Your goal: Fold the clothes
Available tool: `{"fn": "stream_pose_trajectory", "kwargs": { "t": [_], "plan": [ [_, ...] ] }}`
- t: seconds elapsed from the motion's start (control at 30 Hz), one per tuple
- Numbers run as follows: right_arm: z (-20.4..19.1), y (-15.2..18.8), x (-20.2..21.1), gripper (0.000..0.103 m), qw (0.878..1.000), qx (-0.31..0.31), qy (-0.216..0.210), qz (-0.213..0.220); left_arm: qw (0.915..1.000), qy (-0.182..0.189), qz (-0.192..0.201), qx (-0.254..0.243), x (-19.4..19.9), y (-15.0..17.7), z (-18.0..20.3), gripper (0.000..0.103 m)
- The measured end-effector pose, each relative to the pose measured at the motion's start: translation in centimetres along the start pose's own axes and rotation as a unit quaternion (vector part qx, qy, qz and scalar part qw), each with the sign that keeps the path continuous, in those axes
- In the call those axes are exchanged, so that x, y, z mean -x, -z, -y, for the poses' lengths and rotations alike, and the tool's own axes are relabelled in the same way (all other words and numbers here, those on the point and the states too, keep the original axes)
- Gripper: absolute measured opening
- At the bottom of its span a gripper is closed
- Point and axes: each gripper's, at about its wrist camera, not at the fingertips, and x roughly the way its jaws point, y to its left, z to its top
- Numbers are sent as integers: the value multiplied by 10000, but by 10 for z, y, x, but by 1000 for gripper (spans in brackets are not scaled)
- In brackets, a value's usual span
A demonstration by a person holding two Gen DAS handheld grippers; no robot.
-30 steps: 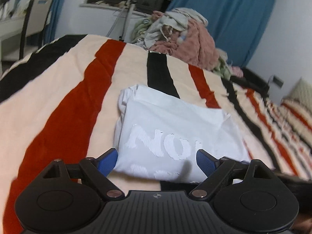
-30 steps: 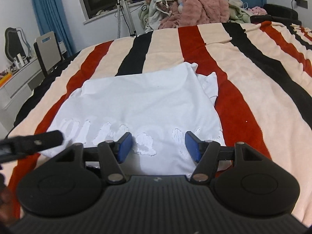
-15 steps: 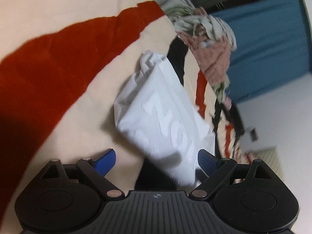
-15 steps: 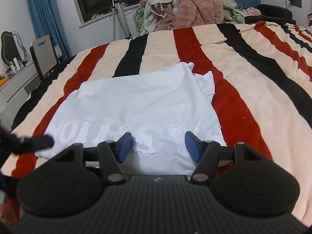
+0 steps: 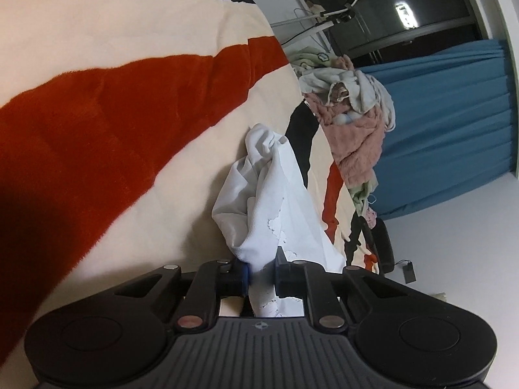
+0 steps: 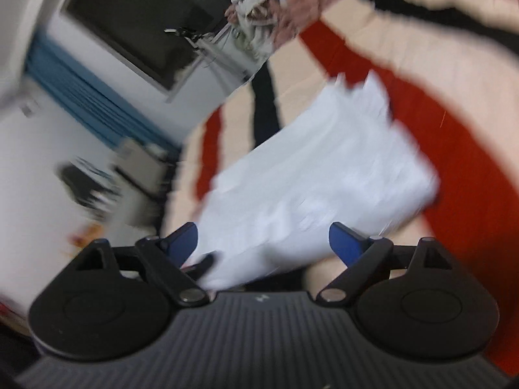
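A folded white T-shirt [image 5: 275, 201] with white printed letters lies on a striped blanket [image 5: 97, 123]. My left gripper [image 5: 261, 274] is shut on the near edge of the shirt, and the cloth bunches up between its blue pads. The view is tilted. In the blurred, tilted right wrist view the same shirt [image 6: 318, 175] lies just in front of my right gripper [image 6: 262, 240], which is open, its blue pads on either side of the shirt's near edge.
A heap of unfolded clothes [image 5: 353, 123] sits at the far end of the bed, also in the right wrist view [image 6: 275, 3]. Blue curtains [image 5: 447, 123], a dark window [image 6: 146, 16] and a tripod [image 6: 194, 39] stand behind.
My left gripper has shut on the shirt's near edge and rolled over. My right gripper has opened wider and is tilting fast, which blurs its view.
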Motion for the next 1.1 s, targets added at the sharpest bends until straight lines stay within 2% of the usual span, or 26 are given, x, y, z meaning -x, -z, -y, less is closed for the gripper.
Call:
{"fn": "stream_pose_trajectory", "kwargs": {
  "t": [0.07,0.17,0.2,0.23,0.27,0.3,0.33,0.4,0.43,0.53,0.67,0.77,0.8,0.83,0.9,0.97,1.07,1.1],
  "plan": [
    [7,1,1,90,9981,-497,-334,-147,10000,28,16,35,1,1,0,14],
    [17,2,2,91,9881,-1238,-833,-367,9999,61,30,84,2,1,-1,17],
    [21,3,2,91,9833,-1483,-969,-427,9999,44,-1,93,1,1,-1,26],
    [27,4,-3,91,9791,-1718,-999,-431,10000,28,-32,76,0,2,0,48],
    [33,5,-6,91,9750,-1921,-1039,-405,10000,13,-66,-16,-1,3,3,58],
    [38,6,-8,91,9699,-2137,-1108,-356,9999,-2,-101,-107,-3,5,6,63],
    [42,7,-10,91,9652,-2320,-1168,-314,9997,-22,-123,-189,-5,6,8,63],
    [45,8,-10,91,9617,-2434,-1228,-287,9995,-84,-103,-302,-10,7,12,60],
    [47,9,-11,92,9601,-2480,-1262,-270,9994,-94,-87,-318,-13,6,13,45],
    [46,9,-13,92,9581,-2489,-1405,-177,9998,161,-79,123,-14,0,0,17],
    [46,8,-17,92,9520,-2559,-1680,29,9966,684,22,463,-8,-3,-6,13],
    [50,4,-13,86,9573,-2451,-1516,215,9937,989,144,512,1,-1,-5,13],
    [54,4,-10,82,9573,-2494,-1428,322,9931,1040,185,510,4,0,-5,12],
    [59,4,-8,73,9565,-2553,-1349,414,9925,1081,220,518,8,1,-5,12],
    [69,6,-6,62,9503,-2805,-1259,494,9925,1068,228,557,13,2,-6,12],
    [79,8,-5,41,9441,-3035,-1157,570,9927,1032,223,578,17,3,-7,12],
    [79,11,1,25,9468,-2992,-968,689,9931,987,203,599,23,4,-7,12],
    [75,10,5,23,9503,-2873,-937,743,9932,1005,157,566,24,4,-2,13]
  ]
}}
